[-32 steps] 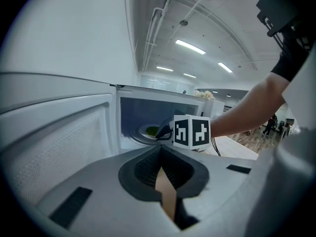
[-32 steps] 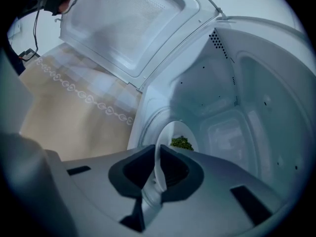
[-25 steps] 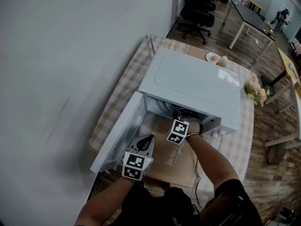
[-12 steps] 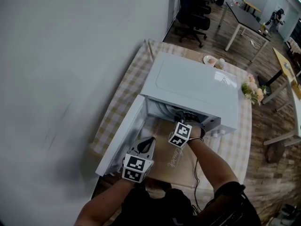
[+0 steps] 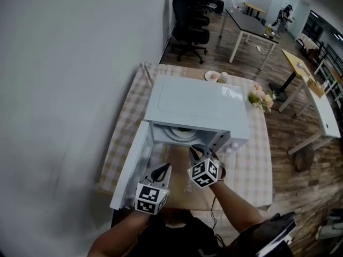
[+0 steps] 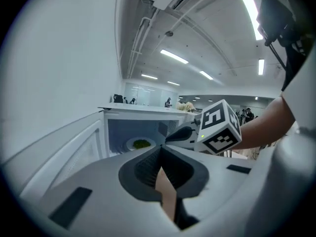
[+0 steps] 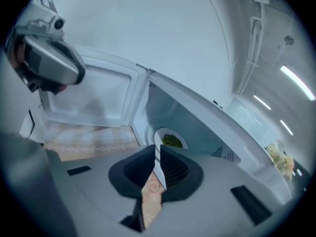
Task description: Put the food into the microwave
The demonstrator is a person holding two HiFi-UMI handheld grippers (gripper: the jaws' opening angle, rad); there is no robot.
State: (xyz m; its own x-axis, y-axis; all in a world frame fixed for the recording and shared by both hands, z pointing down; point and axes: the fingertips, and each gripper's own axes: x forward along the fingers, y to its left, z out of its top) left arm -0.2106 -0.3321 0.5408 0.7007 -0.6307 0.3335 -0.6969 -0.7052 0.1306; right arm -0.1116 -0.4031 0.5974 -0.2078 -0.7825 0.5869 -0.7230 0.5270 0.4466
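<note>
The white microwave [image 5: 198, 103] stands on the checked table with its door [image 5: 128, 167] swung open to the left. Inside, on the turntable, rests a white plate [image 5: 180, 134] of green food [image 6: 142, 143] [image 7: 171, 140]. My right gripper [image 5: 196, 151] is shut and empty, just outside the cavity's mouth. My left gripper [image 5: 166, 167] is also shut with nothing in it, lower left of the right one and beside the open door. In the left gripper view the jaws [image 6: 160, 147] point at the cavity; the right gripper's marker cube [image 6: 219, 126] shows at the right.
A brown mat [image 5: 182, 189] lies on the table in front of the microwave. Behind the microwave are a small plate [image 5: 211, 75] and a cup [image 5: 223, 77], with flowers [image 5: 260, 97] at its right. A white wall runs along the left; office chairs and desks stand farther back.
My right gripper has drawn back out of the microwave cavity, leaving the plate of food inside. The left gripper has stayed near the door. The head view has pulled back.
</note>
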